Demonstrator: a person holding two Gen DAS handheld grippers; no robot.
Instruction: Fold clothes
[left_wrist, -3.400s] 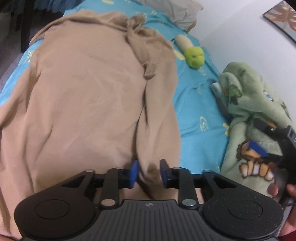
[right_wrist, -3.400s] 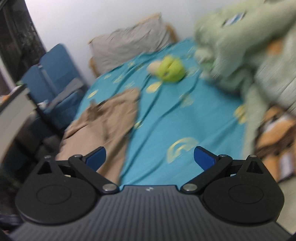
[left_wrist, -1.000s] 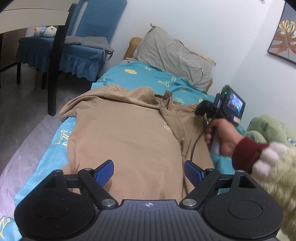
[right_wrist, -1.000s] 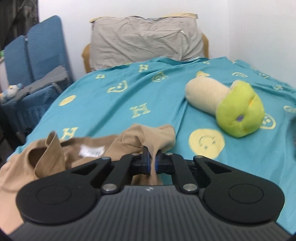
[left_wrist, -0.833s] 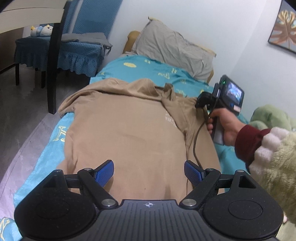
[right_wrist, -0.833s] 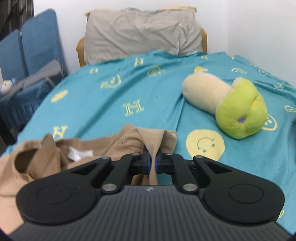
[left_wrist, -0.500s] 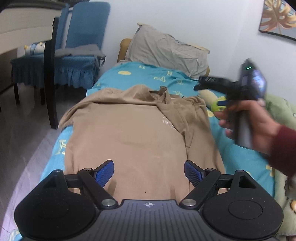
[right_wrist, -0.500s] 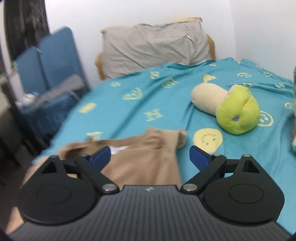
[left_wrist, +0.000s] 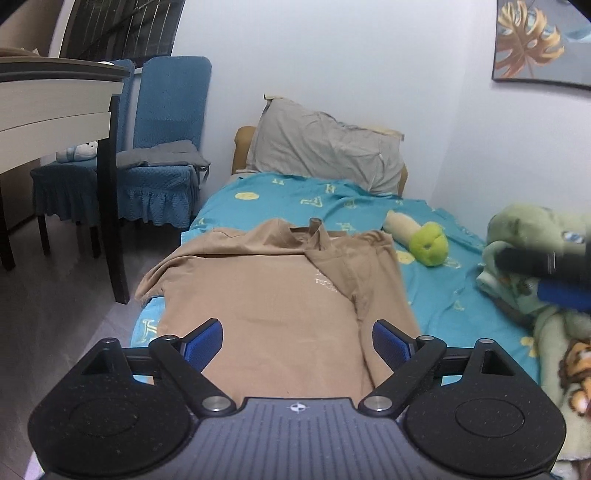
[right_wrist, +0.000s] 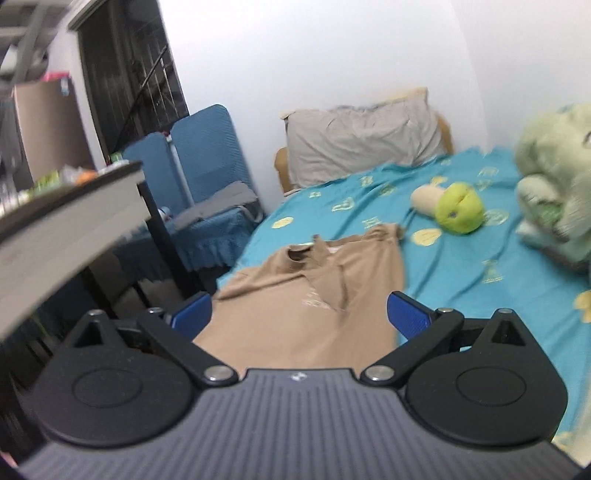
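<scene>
A tan shirt (left_wrist: 280, 295) lies spread on the blue bed sheet (left_wrist: 436, 295), collar toward the pillow, its right sleeve folded in over the chest. My left gripper (left_wrist: 297, 341) hovers above the shirt's near hem; its jaws are opening and nothing is between them. In the right wrist view the same shirt (right_wrist: 314, 299) lies ahead and below. My right gripper (right_wrist: 299, 314) stands wide open and empty, back from the shirt. Its blurred black body and blue finger show at the left wrist view's right edge.
A grey pillow (left_wrist: 325, 147) leans at the bed's head. A green and cream plush toy (left_wrist: 417, 236) lies right of the shirt. A green blanket (left_wrist: 546, 295) is heaped on the right. Blue chairs (left_wrist: 155, 155) and a table (left_wrist: 48, 107) stand to the left of the bed.
My right gripper let go of the folded sleeve, opened wide and pulled back toward the foot of the bed and up. The left gripper rose a little and rolled slightly.
</scene>
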